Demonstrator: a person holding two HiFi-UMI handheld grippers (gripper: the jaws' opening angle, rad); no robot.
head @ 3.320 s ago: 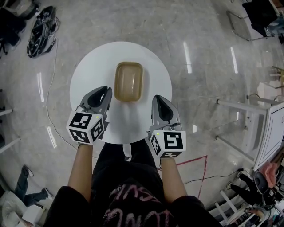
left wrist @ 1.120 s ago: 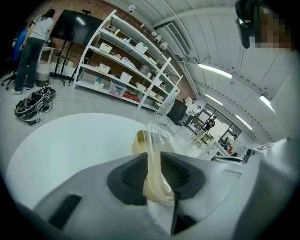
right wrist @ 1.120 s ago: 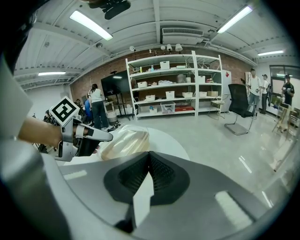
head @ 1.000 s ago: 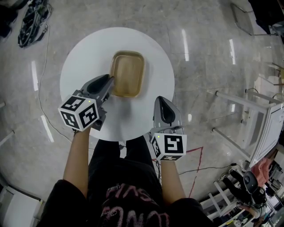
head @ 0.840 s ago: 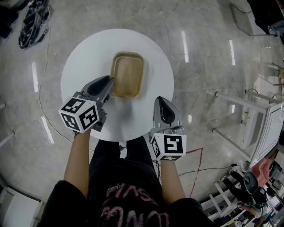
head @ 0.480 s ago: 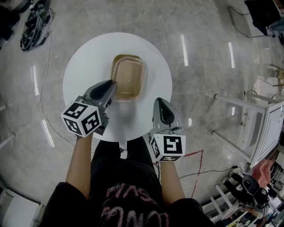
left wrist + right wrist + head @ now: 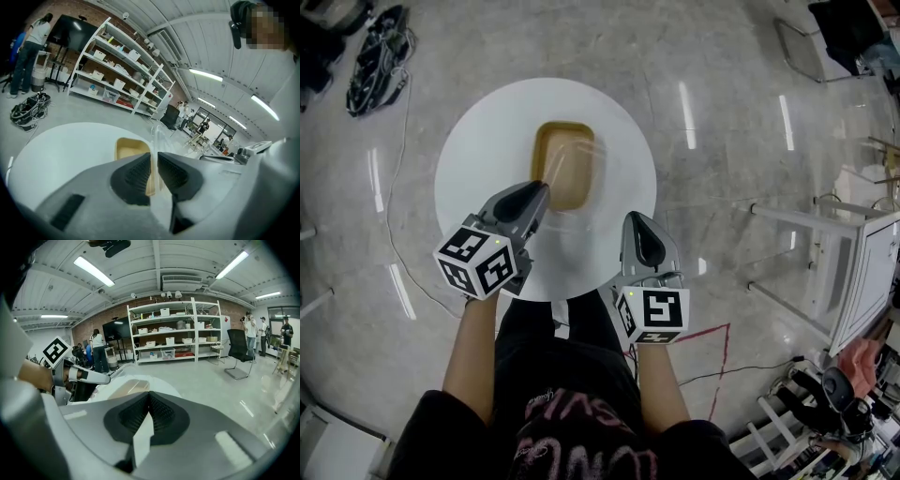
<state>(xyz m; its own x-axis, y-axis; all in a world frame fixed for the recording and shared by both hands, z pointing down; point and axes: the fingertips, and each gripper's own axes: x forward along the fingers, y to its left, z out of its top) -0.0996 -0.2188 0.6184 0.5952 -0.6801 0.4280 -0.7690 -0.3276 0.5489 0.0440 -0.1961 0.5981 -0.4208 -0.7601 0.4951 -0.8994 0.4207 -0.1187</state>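
Observation:
A tan tray (image 7: 563, 161) lies on the round white table (image 7: 478, 141). My left gripper (image 7: 535, 194) is shut on the near edge of a clear plastic lid (image 7: 581, 199), which hangs tilted just above the tray. In the left gripper view the thin clear lid (image 7: 157, 137) runs up between the shut jaws, with the tan tray (image 7: 130, 151) behind it. My right gripper (image 7: 637, 225) hovers over the table's near right edge, shut on nothing. Its view shows the left gripper (image 7: 88, 376) and the tray (image 7: 127, 387) under the lid.
A bundle of cables (image 7: 380, 58) lies on the floor at far left. A white frame (image 7: 848, 272) stands to the right, with red tape (image 7: 715, 349) on the floor beside me. Shelves (image 7: 171, 331), an office chair (image 7: 238, 352) and people stand farther off.
My left gripper reached the container's near edge, shut on the clear lid and raised it off the tan tray, toward me. The right gripper has stayed put.

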